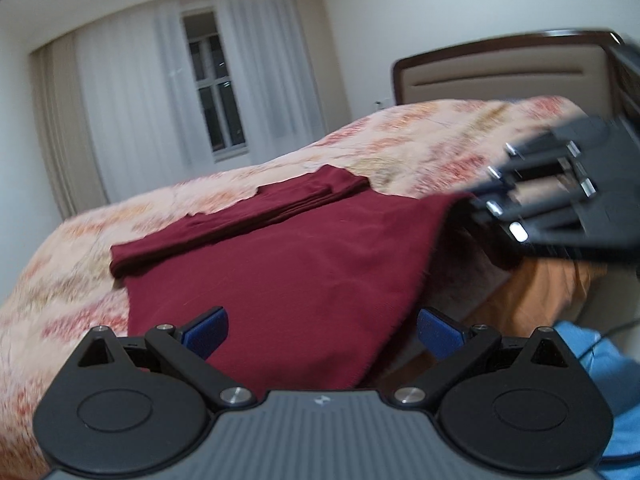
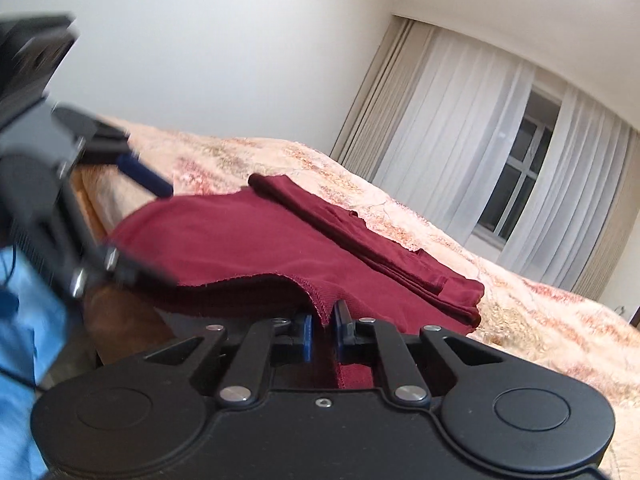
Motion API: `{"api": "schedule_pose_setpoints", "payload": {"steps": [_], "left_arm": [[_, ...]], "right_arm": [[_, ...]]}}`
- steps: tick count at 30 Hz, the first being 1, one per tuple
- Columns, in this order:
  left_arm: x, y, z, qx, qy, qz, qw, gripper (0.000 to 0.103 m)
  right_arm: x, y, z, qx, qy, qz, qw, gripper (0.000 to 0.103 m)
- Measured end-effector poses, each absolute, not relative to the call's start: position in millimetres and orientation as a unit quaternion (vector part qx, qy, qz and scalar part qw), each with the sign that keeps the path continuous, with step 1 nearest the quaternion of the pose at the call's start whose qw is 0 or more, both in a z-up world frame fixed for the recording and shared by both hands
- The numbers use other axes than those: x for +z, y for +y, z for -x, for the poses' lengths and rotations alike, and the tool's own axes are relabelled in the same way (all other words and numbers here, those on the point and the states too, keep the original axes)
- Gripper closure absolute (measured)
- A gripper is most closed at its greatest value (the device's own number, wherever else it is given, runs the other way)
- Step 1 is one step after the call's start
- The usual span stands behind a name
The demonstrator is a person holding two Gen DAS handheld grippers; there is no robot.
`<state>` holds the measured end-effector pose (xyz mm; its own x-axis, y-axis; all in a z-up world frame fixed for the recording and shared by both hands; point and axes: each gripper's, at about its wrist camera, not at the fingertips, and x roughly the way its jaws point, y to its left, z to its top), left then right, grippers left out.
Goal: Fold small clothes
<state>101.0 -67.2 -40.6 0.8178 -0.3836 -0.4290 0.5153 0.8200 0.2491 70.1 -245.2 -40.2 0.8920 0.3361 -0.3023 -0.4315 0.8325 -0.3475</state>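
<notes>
A dark red garment [image 1: 280,264] lies spread on the bed, with a folded sleeve strip [image 1: 240,216] along its far side. My left gripper [image 1: 322,332] is open, its blue pads [image 1: 208,330] wide apart over the garment's near edge and pressing on nothing. My right gripper [image 2: 325,330] is shut on the garment's hem [image 2: 316,300] and holds that corner lifted off the bed edge. In the left wrist view the right gripper [image 1: 470,202] shows blurred at the cloth's raised right corner. The right wrist view has the left gripper [image 2: 148,224] blurred at the garment's left side.
The bed has a floral pink and cream cover [image 1: 420,140] and a padded headboard [image 1: 500,76]. An orange sheet [image 1: 532,292] hangs at the bed's side. Blue fabric [image 1: 608,364] and a thin cable lie below it. A curtained window [image 1: 212,80] stands beyond the bed.
</notes>
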Motion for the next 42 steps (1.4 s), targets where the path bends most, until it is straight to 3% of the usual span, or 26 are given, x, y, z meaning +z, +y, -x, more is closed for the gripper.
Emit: {"api": "schedule_pose_setpoints", "payload": {"steps": [15,24,28,31,34,38,42], "left_arm": [[-70.8,-99.6,-98.2,-0.15,0.167,-0.282,0.933,0.004],[-66.7,-79.3,-92.3,-0.129,0.155,-0.297,0.933,0.033],[-62.1,-70.1,-87.0,-0.128,0.15,-0.3,0.933,0.061],[-59.1,-64.4,-82.8,-0.129,0.143,-0.304,0.933,0.066],[-56.3,-60.8,-78.9,-0.131,0.14,-0.31,0.931,0.086],[-51.8,-59.2,-77.7,-0.132,0.137,-0.312,0.931,0.091],[-44.5,-59.0,-80.9,-0.13,0.126,-0.314,0.932,0.093]], "right_arm": [[-21.1,-253.7,-76.3,0.204,0.117,0.169,0.957,0.092],[-23.3,-254.1,-76.1,0.203,0.117,0.172,0.957,0.092],[-24.3,-254.9,-75.2,0.204,0.119,0.172,0.956,0.092],[-25.1,-254.5,-74.5,0.204,0.121,0.174,0.956,0.092],[-25.0,-253.8,-74.9,0.204,0.122,0.175,0.956,0.092],[-27.4,-251.2,-74.8,0.199,0.123,0.185,0.954,0.092],[-36.1,-246.5,-73.9,0.185,0.125,0.214,0.951,0.082]]}}
